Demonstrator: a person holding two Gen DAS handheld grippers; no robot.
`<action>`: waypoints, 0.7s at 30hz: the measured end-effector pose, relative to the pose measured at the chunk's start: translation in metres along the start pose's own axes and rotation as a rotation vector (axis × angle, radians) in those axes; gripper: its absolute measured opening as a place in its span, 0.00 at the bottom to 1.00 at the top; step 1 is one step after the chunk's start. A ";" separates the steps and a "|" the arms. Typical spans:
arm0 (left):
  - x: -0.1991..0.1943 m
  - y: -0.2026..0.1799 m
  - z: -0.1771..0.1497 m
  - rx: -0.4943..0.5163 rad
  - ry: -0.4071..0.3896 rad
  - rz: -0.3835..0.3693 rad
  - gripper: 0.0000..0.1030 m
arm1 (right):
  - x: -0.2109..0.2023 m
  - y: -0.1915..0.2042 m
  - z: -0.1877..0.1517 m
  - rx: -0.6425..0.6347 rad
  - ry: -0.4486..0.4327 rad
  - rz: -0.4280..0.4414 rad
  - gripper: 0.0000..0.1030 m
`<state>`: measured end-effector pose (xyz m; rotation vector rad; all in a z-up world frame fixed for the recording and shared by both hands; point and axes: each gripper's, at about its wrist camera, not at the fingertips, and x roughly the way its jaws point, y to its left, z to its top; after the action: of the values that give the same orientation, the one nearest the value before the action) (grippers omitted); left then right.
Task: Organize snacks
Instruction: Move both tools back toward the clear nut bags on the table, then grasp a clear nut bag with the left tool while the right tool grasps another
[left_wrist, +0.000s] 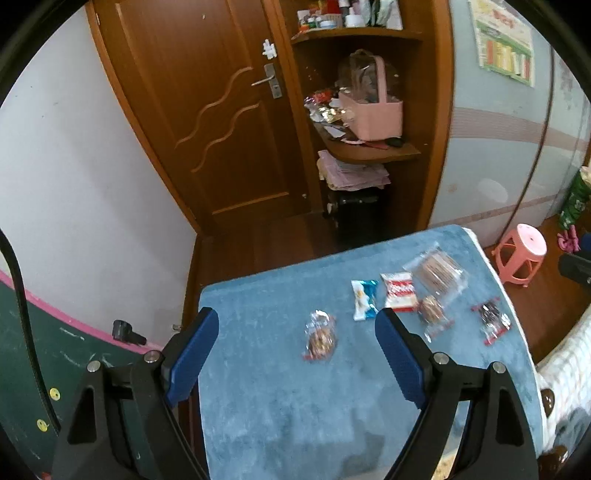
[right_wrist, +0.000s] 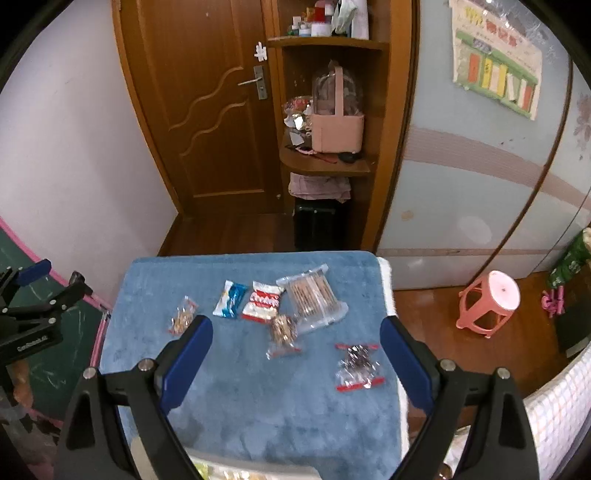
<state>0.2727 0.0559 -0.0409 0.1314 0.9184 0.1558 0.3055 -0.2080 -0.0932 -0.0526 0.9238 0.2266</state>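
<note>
Only partly legible txt: white lettering on the black body of the left gripper in the right-wrist view, too small to make out. Red-white snack packet has white script, blurred. Wall poster print unreadable.

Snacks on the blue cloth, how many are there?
6. On the blue cloth: clear nut pack far left, blue-white packet, red-white packet, big clear biscuit pack, small round cookie pack touching it, dark candy pack nearest right. None looks hidden.

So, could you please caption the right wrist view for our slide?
Open right gripper above a blue cloth holding six wrapped snacks.
</note>
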 end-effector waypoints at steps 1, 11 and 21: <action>0.012 0.001 0.004 -0.002 0.012 -0.009 0.84 | 0.012 -0.001 0.005 0.007 0.016 0.015 0.90; 0.158 -0.015 -0.016 0.008 0.276 -0.089 0.84 | 0.149 0.006 -0.003 0.018 0.208 0.050 0.90; 0.275 -0.015 -0.068 -0.044 0.470 -0.097 0.84 | 0.264 0.007 -0.048 0.066 0.418 0.022 0.77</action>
<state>0.3842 0.0964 -0.2988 0.0069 1.3862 0.1182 0.4200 -0.1628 -0.3321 -0.0292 1.3476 0.2091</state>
